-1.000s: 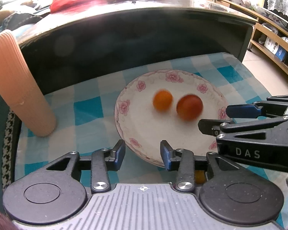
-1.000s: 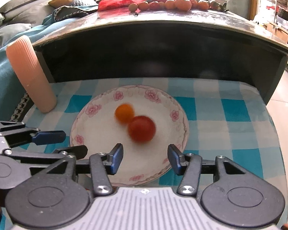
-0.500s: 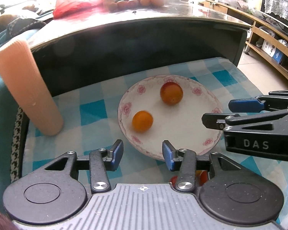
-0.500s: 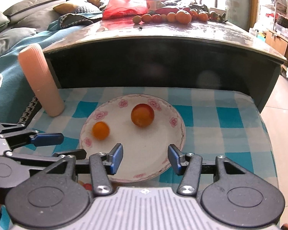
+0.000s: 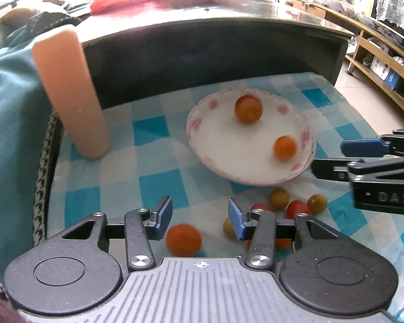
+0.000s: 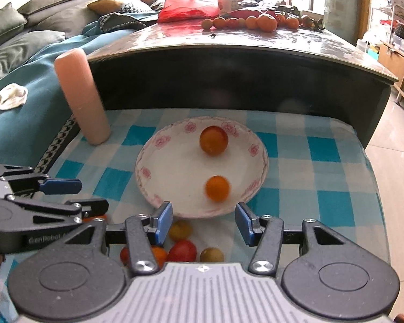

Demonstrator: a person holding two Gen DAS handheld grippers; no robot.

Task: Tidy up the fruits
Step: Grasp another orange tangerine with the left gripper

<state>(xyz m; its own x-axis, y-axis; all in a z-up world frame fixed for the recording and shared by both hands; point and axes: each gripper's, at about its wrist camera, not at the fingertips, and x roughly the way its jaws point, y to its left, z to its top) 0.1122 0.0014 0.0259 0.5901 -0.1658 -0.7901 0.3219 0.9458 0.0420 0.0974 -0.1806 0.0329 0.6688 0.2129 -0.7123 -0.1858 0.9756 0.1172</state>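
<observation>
A: So, quick check. We've pulled both grippers back from the plate (image 6: 258, 145) vs. half a sec ago; it sat right at our fingertips, now it's further off and the loose fruit near us has come into view.

B: Yep. Left gripper (image 5: 200, 215) has its jaws spread wide, nothing between them. Right gripper (image 6: 204, 220) same: wide apart, empty.

A: Plate contents?

B: Two pcs. Big orange-red fruit (image 6: 213, 140) toward the far rim, small orange fruit (image 6: 217, 188) near the front rim. The small one has rolled; it was on the plate's left side a moment ago, and it's a bit blurred, so prob. not settled.

A: And what's left?

B: An orange one (image 5: 183, 239) on the checked cloth (image 5: 159, 185), right in front of the left gripper. Then a cluster just beside the plate's near edge: two yellowish fruits (image 5: 279, 197), a red tomato (image 5: 298, 209), more half hidden behind the fingers.

A: So task's early, we'd say. Two in, several out.

B: Agreed. Next pick is likely that orange one. Round stuff rolls, so we should close gently and centred.
</observation>
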